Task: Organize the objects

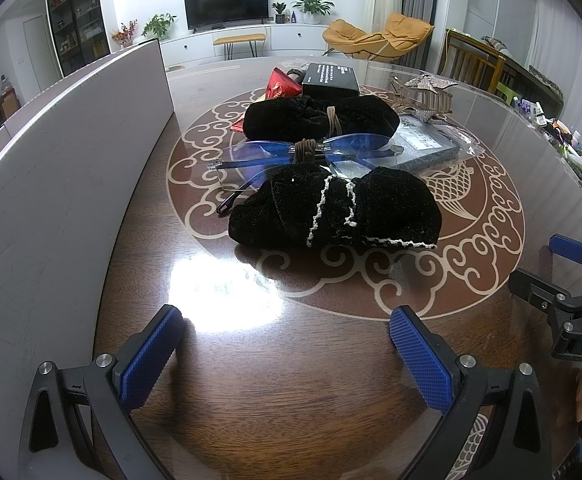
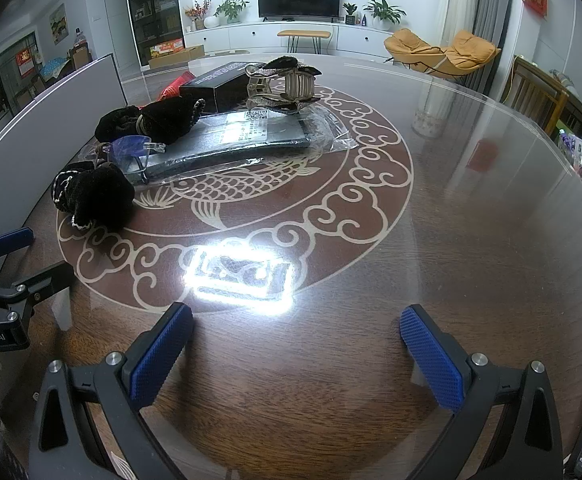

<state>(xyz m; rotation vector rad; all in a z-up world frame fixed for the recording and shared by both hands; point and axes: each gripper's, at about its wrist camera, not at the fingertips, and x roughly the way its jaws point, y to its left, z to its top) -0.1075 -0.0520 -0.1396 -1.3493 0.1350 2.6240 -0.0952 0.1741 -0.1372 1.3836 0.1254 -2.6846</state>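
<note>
Nothing is grasped yet, so this reads as the start of the task: picking a first item from the pile. Left gripper [image 1: 287, 346] has its fingers spread wide and empty, low over the desk [image 1: 251, 380], aimed at the near black scrunchie [image 1: 333, 212]. Right gripper [image 2: 297, 344] also has its fingers spread and empty, over bare desk well clear of the clutter.

The near black scrunchie, with white beaded trim, lies flat at the front of the pile, long axis roughly left-right across the left wrist view. Just behind it are the blue glasses [image 1: 311, 152], also lying crosswise with temples folded toward the camera, then a second black scrunchie [image 1: 319, 116]. A white box wall [image 1: 71, 160] stands to the left, probably the destination.

Next move likely calls for the left gripper to advance and close across the scrunchie's narrow middle.
</note>
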